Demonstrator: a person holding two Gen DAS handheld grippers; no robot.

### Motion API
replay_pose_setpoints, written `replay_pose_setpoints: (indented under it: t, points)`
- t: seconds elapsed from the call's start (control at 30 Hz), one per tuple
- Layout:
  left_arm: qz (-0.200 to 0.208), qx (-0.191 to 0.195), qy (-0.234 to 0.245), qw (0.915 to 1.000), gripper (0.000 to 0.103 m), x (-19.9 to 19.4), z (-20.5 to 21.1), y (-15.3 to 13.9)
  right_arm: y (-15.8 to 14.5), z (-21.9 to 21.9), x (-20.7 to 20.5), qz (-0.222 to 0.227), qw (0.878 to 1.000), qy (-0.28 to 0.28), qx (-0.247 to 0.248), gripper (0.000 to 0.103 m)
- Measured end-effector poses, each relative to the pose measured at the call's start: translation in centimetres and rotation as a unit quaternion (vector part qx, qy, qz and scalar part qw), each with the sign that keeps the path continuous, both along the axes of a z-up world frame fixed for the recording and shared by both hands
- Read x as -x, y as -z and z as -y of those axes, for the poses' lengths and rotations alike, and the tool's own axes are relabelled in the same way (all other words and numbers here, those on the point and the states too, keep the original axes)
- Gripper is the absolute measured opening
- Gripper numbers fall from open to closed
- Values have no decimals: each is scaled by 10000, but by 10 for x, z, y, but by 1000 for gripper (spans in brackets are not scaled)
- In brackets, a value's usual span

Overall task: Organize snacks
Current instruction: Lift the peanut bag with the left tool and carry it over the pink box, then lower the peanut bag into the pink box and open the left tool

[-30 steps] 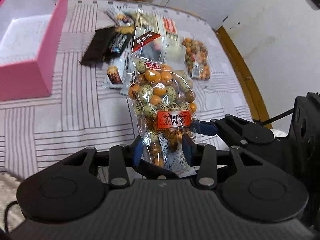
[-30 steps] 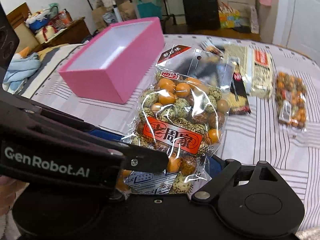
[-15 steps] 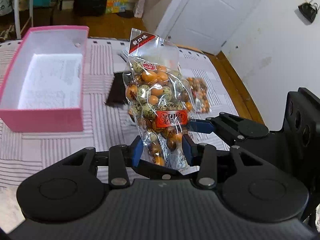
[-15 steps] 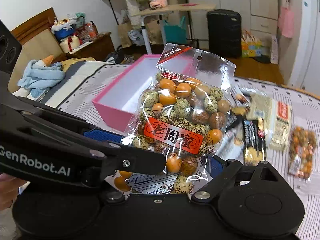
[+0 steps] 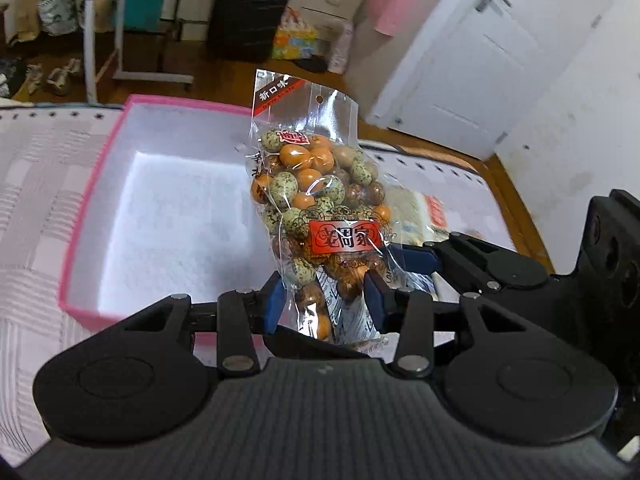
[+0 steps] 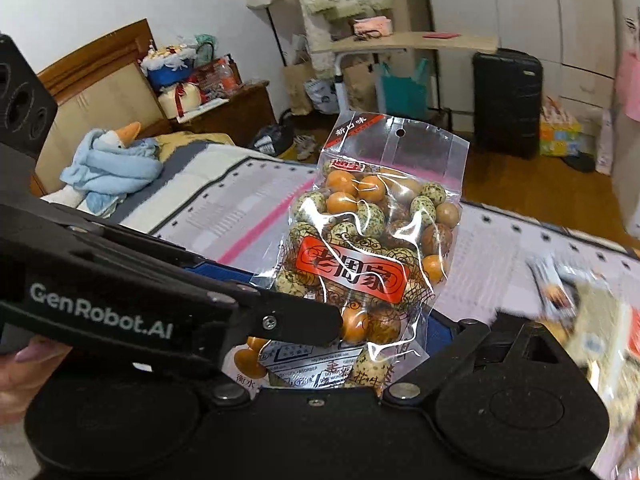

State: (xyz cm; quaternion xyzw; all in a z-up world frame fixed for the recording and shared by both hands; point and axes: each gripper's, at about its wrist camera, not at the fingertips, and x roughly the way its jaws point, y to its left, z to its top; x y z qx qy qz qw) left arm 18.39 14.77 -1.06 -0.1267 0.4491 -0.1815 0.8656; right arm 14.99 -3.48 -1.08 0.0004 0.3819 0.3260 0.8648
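Left wrist view: left gripper (image 5: pixel 325 300) pinching bag of nuts (image 5: pixel 320 216) upright over pink box (image 5: pixel 96 184), right gripper (image 6: pixel 384 344) opening around it; carrying step, next lowering bag inside before letting go.

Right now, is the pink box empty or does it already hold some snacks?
Empty, as far as it shows. The pink box shows only its white bottom; the bag of coated peanuts, held in the left gripper, hides part.
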Motion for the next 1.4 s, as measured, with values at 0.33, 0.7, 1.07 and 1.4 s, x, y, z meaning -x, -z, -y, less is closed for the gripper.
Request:
replay_pose_setpoints:
  t: [0.33, 0.7, 1.07, 1.4]
  points:
    - [-215, 128, -384, 9989, 46, -79, -44, 59, 46, -20, -67, -541, 9969, -81, -572, 90]
    - [-861, 308, -349, 9952, 48, -121, -61, 120, 78, -46, -94, -706, 9972, 131, 211, 73]
    - [-1169, 240, -663, 9906, 58, -128, -64, 141, 80, -65, -87, -309, 9942, 253, 1003, 75]
    - [-593, -208, -850, 9944, 63, -93, -67, 111, 57, -73, -62, -54, 9911, 254, 1304, 75]
